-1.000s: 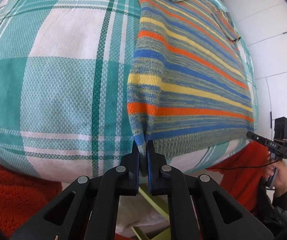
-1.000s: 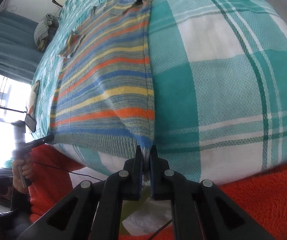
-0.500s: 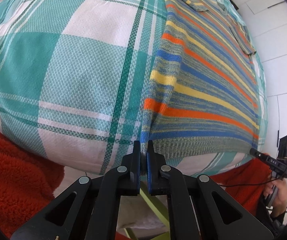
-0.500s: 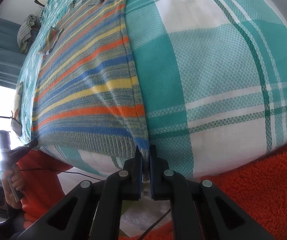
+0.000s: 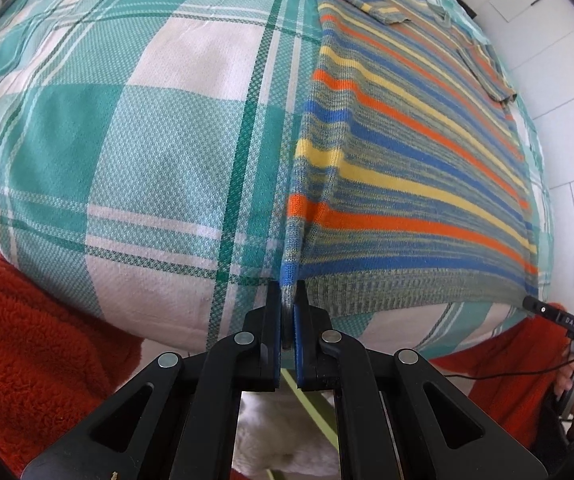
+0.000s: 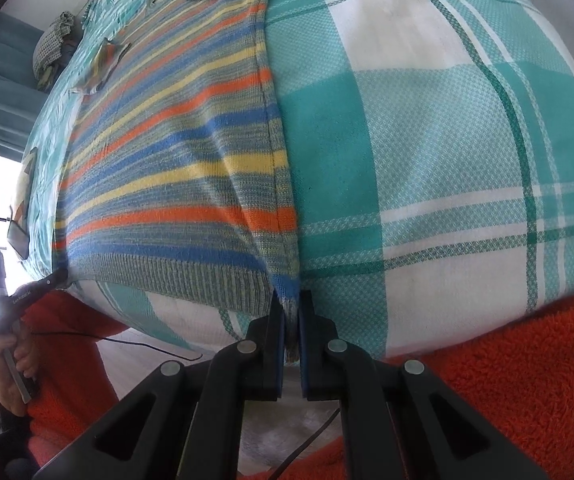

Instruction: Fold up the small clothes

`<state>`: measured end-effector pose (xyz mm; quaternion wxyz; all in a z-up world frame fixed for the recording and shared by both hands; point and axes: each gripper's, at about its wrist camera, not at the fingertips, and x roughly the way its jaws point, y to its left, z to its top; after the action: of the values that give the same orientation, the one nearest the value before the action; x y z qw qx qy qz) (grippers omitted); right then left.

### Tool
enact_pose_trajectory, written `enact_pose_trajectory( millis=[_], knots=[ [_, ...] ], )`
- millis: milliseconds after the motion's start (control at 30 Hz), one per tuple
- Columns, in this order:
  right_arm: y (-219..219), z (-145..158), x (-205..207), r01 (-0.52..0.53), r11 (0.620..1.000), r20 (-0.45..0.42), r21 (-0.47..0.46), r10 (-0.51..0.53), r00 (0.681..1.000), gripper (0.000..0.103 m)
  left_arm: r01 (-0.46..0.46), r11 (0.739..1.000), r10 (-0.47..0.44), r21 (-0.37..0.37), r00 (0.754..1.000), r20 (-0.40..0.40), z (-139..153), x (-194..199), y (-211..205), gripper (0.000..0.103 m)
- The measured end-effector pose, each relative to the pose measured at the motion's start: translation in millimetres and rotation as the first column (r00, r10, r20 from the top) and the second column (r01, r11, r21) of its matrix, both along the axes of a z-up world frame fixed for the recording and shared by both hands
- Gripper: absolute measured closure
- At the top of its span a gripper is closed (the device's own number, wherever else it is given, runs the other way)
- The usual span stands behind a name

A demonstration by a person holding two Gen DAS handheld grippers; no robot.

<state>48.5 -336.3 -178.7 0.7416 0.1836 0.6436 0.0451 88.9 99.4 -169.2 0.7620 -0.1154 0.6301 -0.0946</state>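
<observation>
Black "DAS" label (image 5: 570, 322) beside striped sweater (image 5: 407, 184)

Both wrist cameras look steeply down, close over the bed's edge, apparently sharing the striped sweater (image 5: 407, 184)

Striped sweater (image 5: 427, 168): each bottom hem corner vanishes between clamped fingers, left gripper (image 5: 287, 312) and right gripper (image 6: 291, 312); its far collar end is cut off by the frame top in both wrist views.

striped knit sweater (image 5: 407, 184), flat on plaid bedsheet (image 5: 147, 140)
</observation>
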Motion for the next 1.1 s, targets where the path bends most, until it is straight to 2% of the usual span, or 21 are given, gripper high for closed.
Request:
enact_pose_trajectory(
  millis=[100,200,333,533,633,700,767,800,833,867,900,967,1033,1100],
  knots=[
    [-0.4,3.2,-2.2,-0.01,1.0,-0.009,0.0,0.01,1.0,0.098,0.001,1.0,-0.001,-0.015,1.0,-0.002,2.8,-5.0,4.6,0.1],
    [-0.1,4.1,-3.7,-0.022,1.0,-0.016,0.0,0.022,1.0,0.098,0.024,1.0,-0.023,0.019,1.0,-0.007,-1.7,-7.1,1.0,0.1],
    [-6.0,-12.3,0.0,0.007,1.0,-0.042,0.011,-0.006,0.999,0.098,0.015,0.999,-0.012,0.044,0.998,-0.067,-21.1,2.0,-3.2,0.101],
    [-6.5,-19.3,3.3,0.015,1.0,-0.04,0.005,-0.015,0.999,0.098,0.011,0.999,-0.007,0.046,0.997,-0.072,-22.6,7.1,-8.0,0.1],
    [-8.4,-18.2,1.9,0.022,1.0,-0.041,0.018,-0.021,0.999,0.097,0.008,0.997,-0.002,0.079,0.997,-0.081,-19.7,5.4,-11.0,0.087],
    [-9.1,-15.0,-1.1,0.025,0.999,-0.046,0.02,-0.024,0.999,0.096,0.008,0.991,0.003,0.133,0.996,-0.086,-16.4,-1.5,-11.4,0.08],
    [-7.9,-12.0,-6.3,0.01,1.0,-0.065,0.002,-0.01,0.998,0.086,-0.006,0.987,0.018,0.161,0.997,-0.073,-7.4,-8.3,-7.4,0.079],
    [-8.0,-9.8,-10.2,0.002,1.0,-0.072,-0.009,-0.003,0.997,0.077,-0.019,0.985,0.029,0.172,0.998,-0.055,0.7,-12.5,-4.0,0.076],
    [-9.2,-6.3,-14.1,-0.001,1.0,-0.071,-0.012,0.0,0.998,0.069,-0.035,0.982,0.042,0.186,0.999,-0.033,9.9,-15.9,-1.0,0.072],
    [-10.9,-1.1,-19.0,0.0,1.0,-0.062,-0.016,-0.001,0.998,0.067,-0.057,0.977,0.059,0.204,0.998,0.0,21.7,-19.5,2.7,0.061],
    [-13.8,6.1,-23.2,0.004,1.0,-0.046,-0.029,-0.005,0.999,0.066,-0.083,0.972,0.076,0.22,0.996,0.042,35.1,-22.2,6.3,0.048],
    [-20.5,25.5,-28.9,0.019,0.995,0.006,-0.098,-0.019,1.0,0.066,-0.129,0.965,0.098,0.227,0.985,0.142,63.1,-27.7,13.7,0.036],
    [-25.3,50.9,-29.1,0.043,0.979,0.092,-0.2,-0.025,0.995,0.066,-0.147,0.967,0.098,0.206,0.969,0.227,85.0,-24.3,13.7,0.029],
    [-21.1,76.7,-22.0,0.051,0.963,0.199,-0.264,0.003,0.98,0.066,-0.123,0.977,0.07,0.176,0.958,0.279,95.2,-11.6,2.9,0.019]
  ],
)
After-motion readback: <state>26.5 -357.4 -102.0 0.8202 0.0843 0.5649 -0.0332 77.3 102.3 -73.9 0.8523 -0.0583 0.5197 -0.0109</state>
